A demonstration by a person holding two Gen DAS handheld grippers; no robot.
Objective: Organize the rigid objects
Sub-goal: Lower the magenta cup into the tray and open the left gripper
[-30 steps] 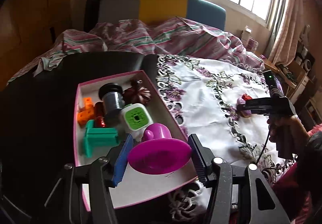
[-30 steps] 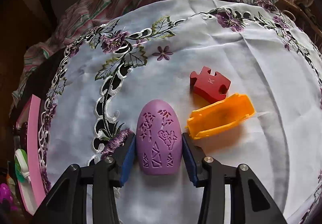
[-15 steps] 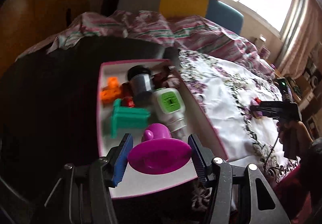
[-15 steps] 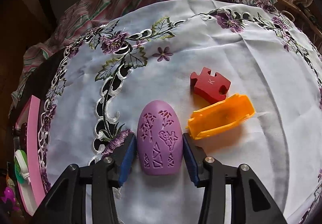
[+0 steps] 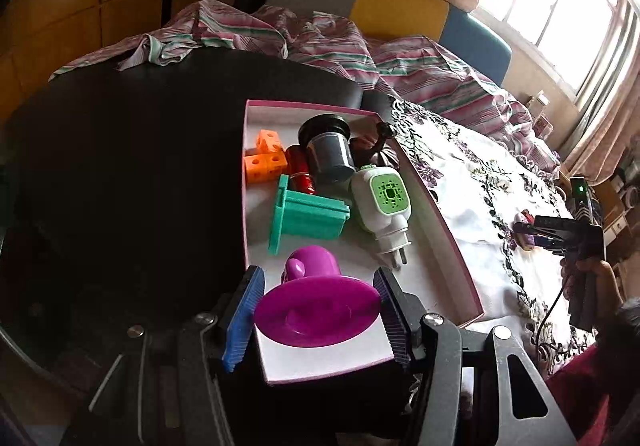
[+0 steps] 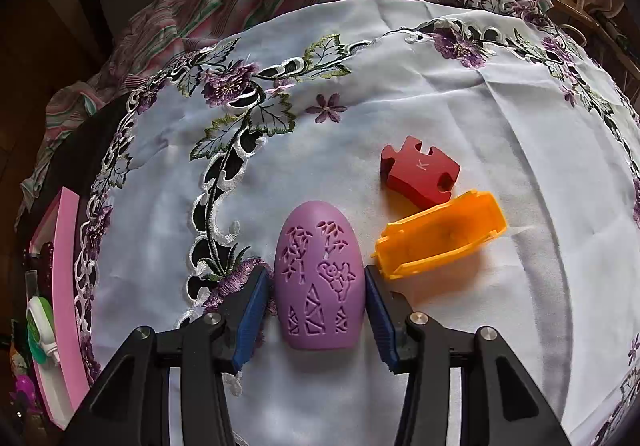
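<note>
Left wrist view: the left gripper is clamped on a magenta funnel-shaped piece, its wide rim pressed between the two blue pads with the narrow end pointing away from the camera. The piece hangs over the near end of a pink-rimmed tray that sits on a dark table. Farther in the tray lie a teal block, a white plug-in device with a green face, a dark grey cylinder, orange cubes and a red piece partly hidden behind the teal block. At the right edge a hand holds the right gripper over an embroidered white cloth.

Right wrist view: a lilac egg-shaped object with cut-out patterns lies on the cloth between the jaws of the right gripper, its rounded end pointing away and its lower half flanked by the pads. The right pad sits against its side; the left one looks just clear of it, though the angle makes that hard to confirm, so the jaws seem slightly apart around it. Just right of the right pad lies an orange open case, and just beyond that, a red puzzle-shaped block marked K. The tray's pink rim shows at the far left.
</note>
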